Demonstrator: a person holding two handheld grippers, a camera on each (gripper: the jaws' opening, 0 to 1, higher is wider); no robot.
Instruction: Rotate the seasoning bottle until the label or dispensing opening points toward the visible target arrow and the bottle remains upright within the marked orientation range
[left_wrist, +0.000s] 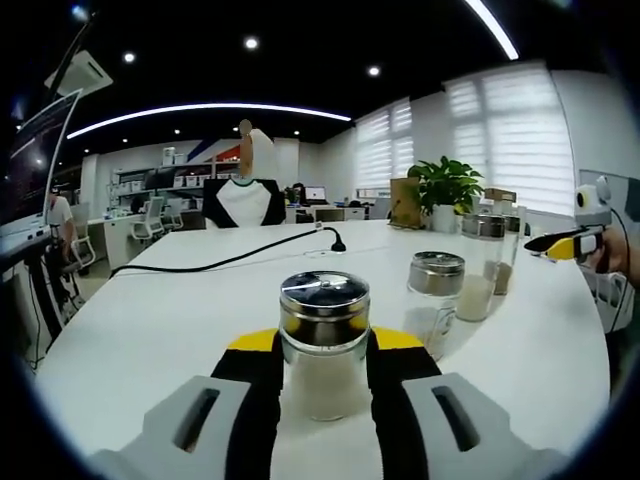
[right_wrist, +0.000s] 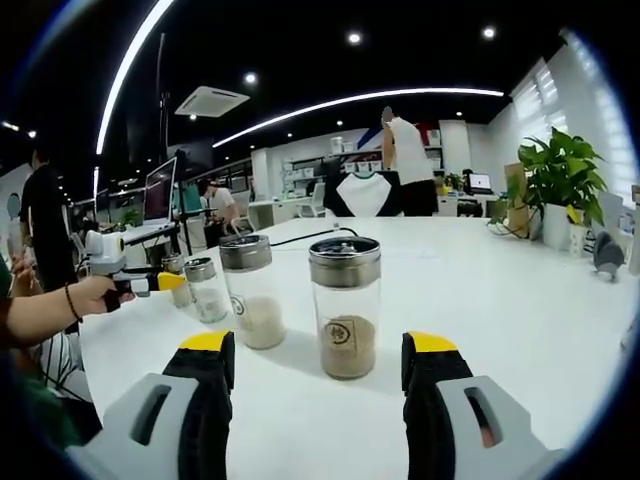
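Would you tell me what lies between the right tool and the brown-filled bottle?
Only bare white table: in the right gripper view, the right tool stands open just short of the brown-filled bottle.

- The right gripper (right_wrist: 318, 375) stood with its jaws spread wide, nothing between them, their yellow-tipped black fingers (right_wrist: 212, 372) rising from the bottom edge.
- A seasoning bottle (right_wrist: 345, 306) with brown contents and a metal lid stood upright on the white table (right_wrist: 520, 300), just beyond the jaw gap.
- A taller bottle (right_wrist: 251, 290) with white contents stood just left of it, and a small jar (right_wrist: 204, 289) further left.
- At the left edge, a hand (right_wrist: 92, 296) held the left gripper (right_wrist: 168, 282) near the small jar.
- A potted plant (right_wrist: 560, 185) stood at the far right.
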